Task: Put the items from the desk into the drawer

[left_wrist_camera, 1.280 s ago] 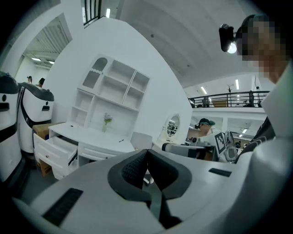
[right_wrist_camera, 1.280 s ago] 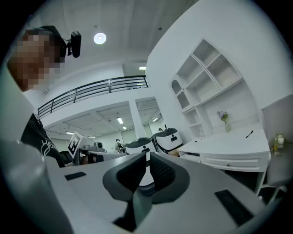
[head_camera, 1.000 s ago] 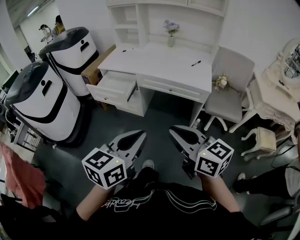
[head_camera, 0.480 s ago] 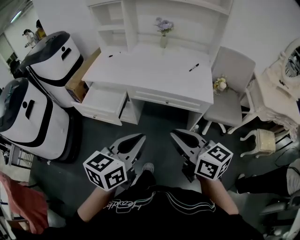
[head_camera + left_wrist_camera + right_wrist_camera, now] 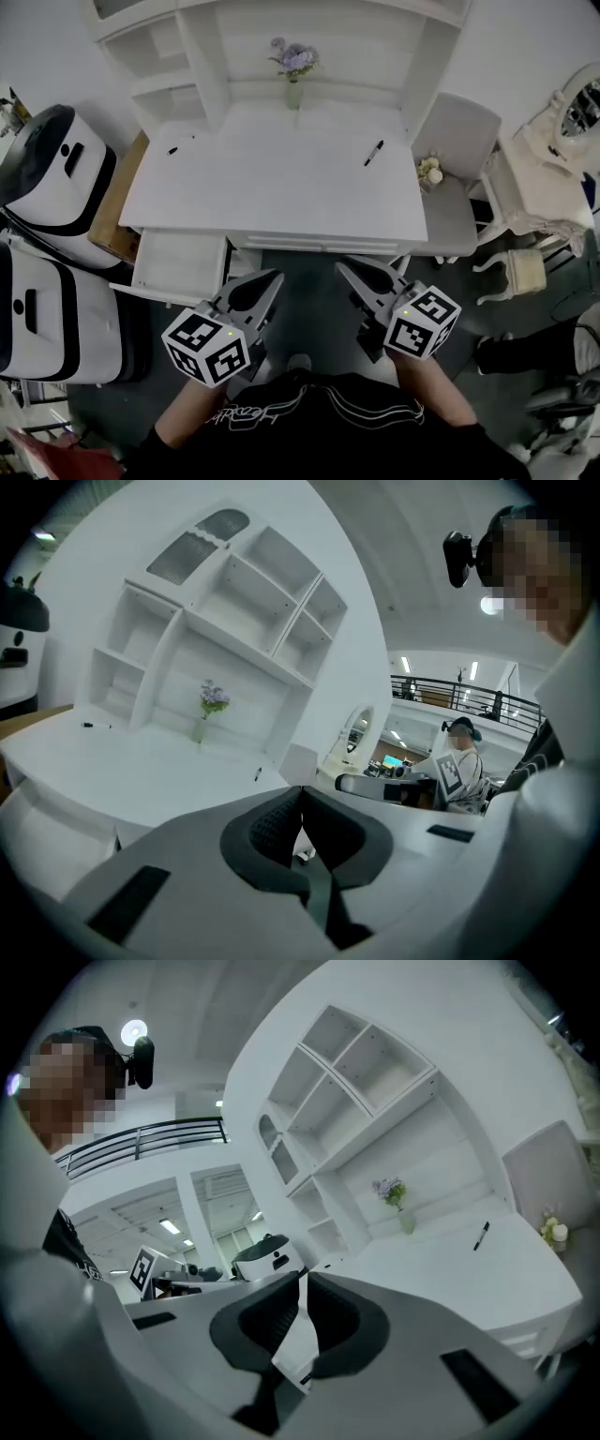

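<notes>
Both the left tongs [image 5: 270, 279] and right tongs [image 5: 345, 270] hang shut and empty before the white worktop [image 5: 272, 197]; the slim black pen [image 5: 373, 153] lies on it, well apart from the open white drawer [image 5: 180, 267]; arriving closed could nudge it rolling off the edge.

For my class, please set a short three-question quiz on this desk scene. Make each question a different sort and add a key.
1. True or false: the drawer below the left end of the desk is open.
2. What lies on the desk's right side? A. a pen B. a mug C. a laptop
3. Short answer: what do the left claw and the right claw hold?
Key: 1 true. 2 A. 3 nothing; both are shut and empty.
</notes>
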Demonstrator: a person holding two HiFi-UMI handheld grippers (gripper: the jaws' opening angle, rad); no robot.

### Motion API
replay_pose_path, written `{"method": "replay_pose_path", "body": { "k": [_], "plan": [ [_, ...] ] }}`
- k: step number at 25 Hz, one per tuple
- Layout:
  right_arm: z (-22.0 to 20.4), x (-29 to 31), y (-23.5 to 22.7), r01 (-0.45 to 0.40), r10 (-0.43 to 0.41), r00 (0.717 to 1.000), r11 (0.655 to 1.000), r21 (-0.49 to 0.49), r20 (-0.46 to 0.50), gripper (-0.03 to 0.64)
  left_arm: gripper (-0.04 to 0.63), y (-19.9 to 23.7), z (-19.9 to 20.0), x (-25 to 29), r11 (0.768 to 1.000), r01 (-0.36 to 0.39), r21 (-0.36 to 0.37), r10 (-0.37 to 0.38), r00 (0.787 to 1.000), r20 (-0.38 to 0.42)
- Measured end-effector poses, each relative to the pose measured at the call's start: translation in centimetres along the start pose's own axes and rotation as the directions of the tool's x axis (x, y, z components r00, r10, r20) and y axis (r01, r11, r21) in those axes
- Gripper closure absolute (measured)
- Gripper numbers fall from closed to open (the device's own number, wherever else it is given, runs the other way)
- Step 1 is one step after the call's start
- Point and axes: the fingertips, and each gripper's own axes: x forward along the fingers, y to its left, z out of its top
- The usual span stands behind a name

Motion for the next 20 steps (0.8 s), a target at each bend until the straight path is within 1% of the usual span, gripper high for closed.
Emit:
{"method": "replay_pose_path", "body": {
  "k": [4,8,11,13,17,20],
  "plan": [
    [1.8,1.6,-4.6,0.073,-0.073,0.997,0.997,0.012,-0.001,0.558,0.575,3.7,1.8,3.9,1.0,0.023,-0.021,-0.023,1.0,0.001],
    [2.5,2.7,-8.6,0.114,-0.114,0.993,0.993,0.025,-0.009,0.558,0.574,6.2,2.2,7.0,0.999,0.017,-0.037,-0.018,1.0,-0.024],
    [4.0,3.8,-12.3,0.141,-0.141,0.99,0.99,0.015,-0.001,0.558,0.575,7.9,2.8,9.9,0.999,0.019,-0.047,-0.02,0.999,-0.029],
    [5.1,4.7,-14.8,0.157,-0.157,0.988,0.988,0.012,0.004,0.558,0.574,8.7,3.3,12.0,0.999,0.021,-0.043,-0.023,0.999,-0.044],
    [7.1,7.0,-20.2,0.18,-0.179,0.984,0.984,0.011,-0.023,0.557,0.574,10.1,5.3,16.4,0.999,0.026,-0.03,-0.028,0.998,-0.062],
    [9.0,8.5,-24.8,0.205,-0.205,0.978,0.979,0.019,-0.027,0.553,0.574,11.9,6.7,19.8,1.0,0.016,-0.025,-0.018,0.997,-0.082]
  ]
}}
